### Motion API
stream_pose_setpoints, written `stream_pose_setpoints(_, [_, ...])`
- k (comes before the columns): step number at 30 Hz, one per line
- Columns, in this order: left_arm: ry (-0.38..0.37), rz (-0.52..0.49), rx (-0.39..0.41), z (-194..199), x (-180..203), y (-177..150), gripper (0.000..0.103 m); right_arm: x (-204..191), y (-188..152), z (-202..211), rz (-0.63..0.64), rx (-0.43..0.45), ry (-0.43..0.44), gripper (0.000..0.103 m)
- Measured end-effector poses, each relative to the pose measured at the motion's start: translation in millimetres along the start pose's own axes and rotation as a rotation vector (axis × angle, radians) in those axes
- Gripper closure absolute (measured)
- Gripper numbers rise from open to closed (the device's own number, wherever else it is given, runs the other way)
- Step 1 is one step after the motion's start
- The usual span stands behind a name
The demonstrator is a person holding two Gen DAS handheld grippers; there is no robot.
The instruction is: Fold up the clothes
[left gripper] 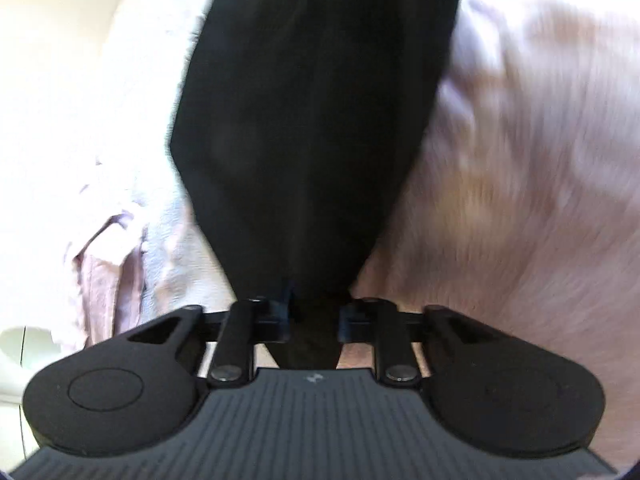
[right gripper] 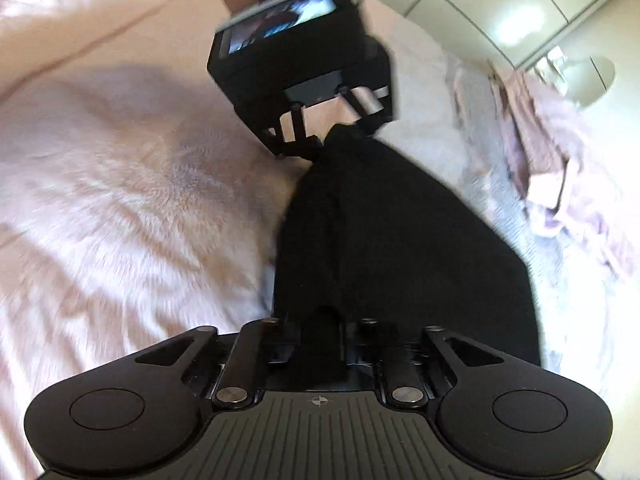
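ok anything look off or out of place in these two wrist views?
Mostly fine: the black cloth garment hangs bunched between the left gripper and right gripper, both clamped on it, over the fluffy pink blanket. One stray: a crumpled pale pink garment lies unfolded near the bed edge. Both views are motion-blurred.

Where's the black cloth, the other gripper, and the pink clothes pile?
black cloth (right gripper: 400, 248), right wrist view, middle of the stretched fabric
left gripper (right gripper: 320, 140), right wrist view, its tip pinching the cloth
pink clothes pile (right gripper: 560, 168), right wrist view, crumpled middle
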State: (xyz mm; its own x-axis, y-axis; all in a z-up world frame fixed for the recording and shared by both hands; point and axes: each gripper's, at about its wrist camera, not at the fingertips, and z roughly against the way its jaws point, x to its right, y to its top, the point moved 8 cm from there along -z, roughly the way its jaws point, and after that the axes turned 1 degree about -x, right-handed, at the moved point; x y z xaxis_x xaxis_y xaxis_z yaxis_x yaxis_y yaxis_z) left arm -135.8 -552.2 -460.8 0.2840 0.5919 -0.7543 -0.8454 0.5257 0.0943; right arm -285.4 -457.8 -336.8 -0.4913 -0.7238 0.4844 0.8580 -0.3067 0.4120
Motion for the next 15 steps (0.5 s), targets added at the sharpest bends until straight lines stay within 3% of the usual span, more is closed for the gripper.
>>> stream_pose_setpoints(6, [-0.061, 0.115, 0.028, 63.1, 16.2, 47.3, 0.092, 17.3, -59.7, 51.9, 0.022, -0.039, 0.046, 0.092])
stream_pose_setpoints(10, [-0.091, 0.125, 0.013, 63.8, 52.4, 63.7, 0.089, -3.5, -98.0, 59.5, -0.008, -0.088, 0.08, 0.091])
stream_pose_setpoints(15, [-0.108, 0.121, -0.029, 69.2, 55.3, 57.6, 0.084, -2.4, -105.4, 60.2, -0.048, -0.079, 0.077, 0.089])
